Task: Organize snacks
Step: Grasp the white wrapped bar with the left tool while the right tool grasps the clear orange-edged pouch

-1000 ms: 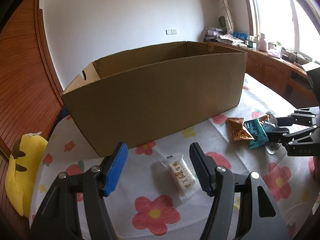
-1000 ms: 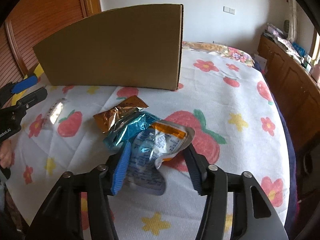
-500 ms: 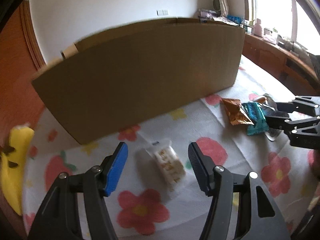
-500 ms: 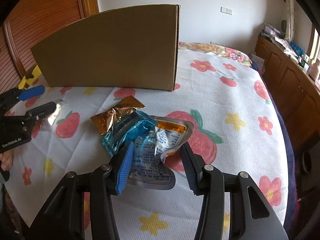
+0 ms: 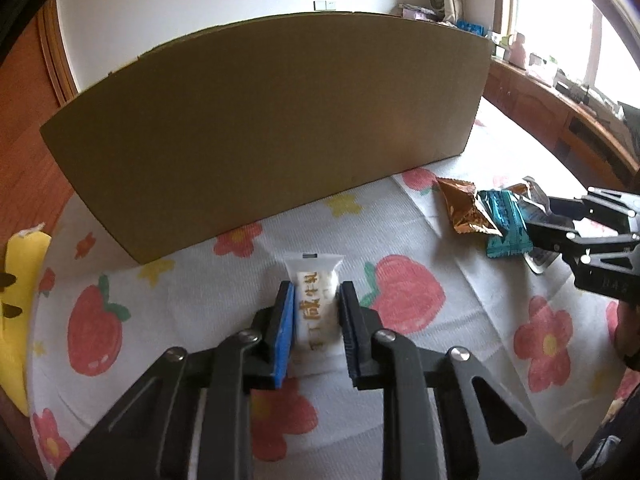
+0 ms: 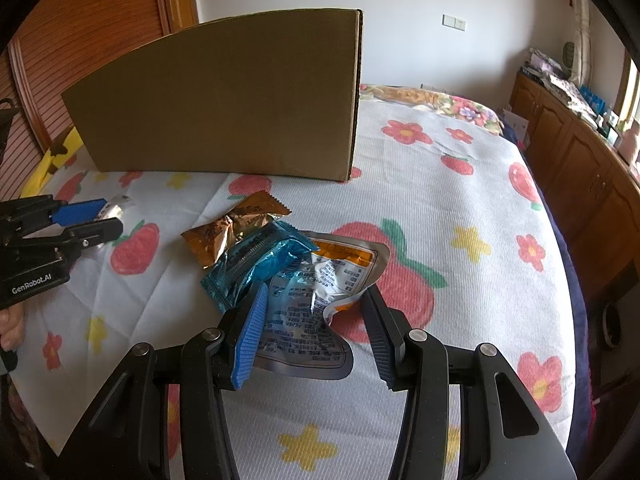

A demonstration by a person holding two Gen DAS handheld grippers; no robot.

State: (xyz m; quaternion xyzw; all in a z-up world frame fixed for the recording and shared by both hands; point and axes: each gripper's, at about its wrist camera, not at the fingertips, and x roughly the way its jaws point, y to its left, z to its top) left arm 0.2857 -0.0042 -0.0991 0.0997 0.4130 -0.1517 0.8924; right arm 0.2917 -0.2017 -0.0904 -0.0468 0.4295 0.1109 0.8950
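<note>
My left gripper (image 5: pixel 316 292) is shut on a white snack packet (image 5: pixel 316 304) with gold print, low over the flowered cloth, in front of the cardboard box (image 5: pixel 264 128). My right gripper (image 6: pixel 316 296) is open, its fingers on either side of a crumpled silver pouch (image 6: pixel 320 300) with an orange band. A teal packet (image 6: pixel 256 260) and an orange-brown packet (image 6: pixel 232 232) lie just beyond it, overlapping. In the left wrist view these packets (image 5: pixel 480 216) lie to the right, by the right gripper (image 5: pixel 560 224). The left gripper also shows in the right wrist view (image 6: pixel 100 216).
The box (image 6: pixel 224 104) stands at the far side of the flowered cloth (image 6: pixel 440 184). A yellow soft toy (image 5: pixel 20 280) lies at the left edge. Wooden cabinets (image 6: pixel 580 152) with clutter on top run along the right under a window.
My left gripper has come down and forward and has shut on the white packet. My right gripper has narrowed slightly around the silver pouch, still open.
</note>
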